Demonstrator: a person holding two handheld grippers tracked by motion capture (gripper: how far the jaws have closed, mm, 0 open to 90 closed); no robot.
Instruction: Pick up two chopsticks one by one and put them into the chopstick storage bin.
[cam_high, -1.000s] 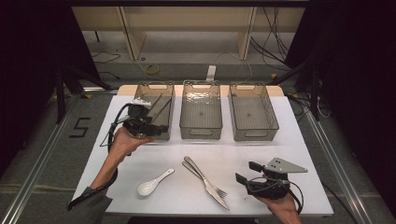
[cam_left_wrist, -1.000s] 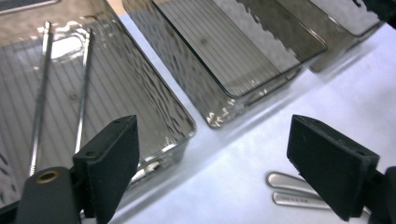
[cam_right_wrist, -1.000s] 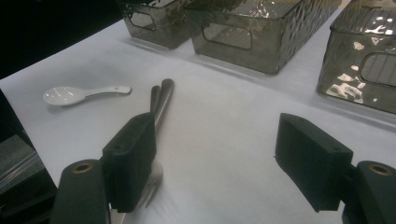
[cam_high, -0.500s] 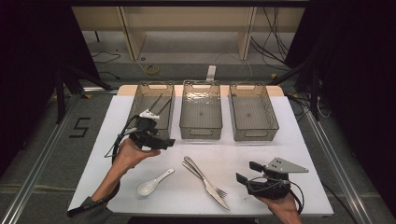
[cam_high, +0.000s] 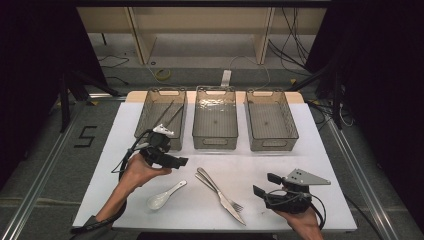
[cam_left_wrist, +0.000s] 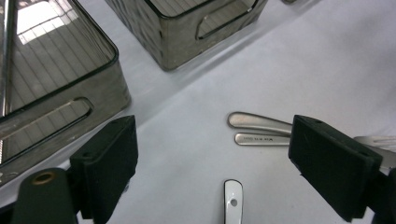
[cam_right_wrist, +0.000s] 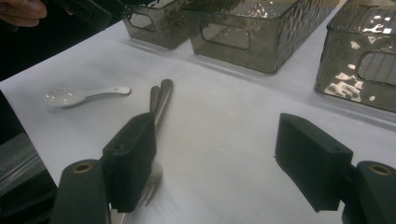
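- High view: the left hand-held gripper (cam_high: 172, 161) hangs over the counter (cam_high: 320, 150) just in front of the left bin (cam_high: 150, 131), jaws apart with nothing between them and pointing toward the counter's middle. The left hand (cam_high: 140, 172) grips it from below, the forearm coming in slantwise from the bottom edge.
- The right hand-held gripper (cam_high: 264, 184) sits low near the front right corner, jaws wide and empty — the right hand (cam_high: 295, 216) is behind it and the grey plate on top.
- Between the two lie a white spoon (cam_high: 164, 196) and, just right of it, a knife (cam_high: 220, 195) and fork (cam_high: 224, 196) side by side, touching. Three smoky clear bins stand in a row at the back; the left one has two thin dark sticks (cam_high: 169, 114) leaning in it. The floor around is dark, with a shelf frame and cables behind.
- Left gripper view: jaws stand far apart over bare white counter; the spoon's handle tip (cam_left_wrist: 232, 200) is between them, untouched, and two metal handles (cam_left_wrist: 261, 128) lie beyond, by the right jaw.
- Right gripper view: jaws open, nothing gripped. The fork's tines (cam_right_wrist: 150, 186) lie beside the left jaw — whether they touch, I cannot tell. The spoon (cam_right_wrist: 81, 95) rests farther off.
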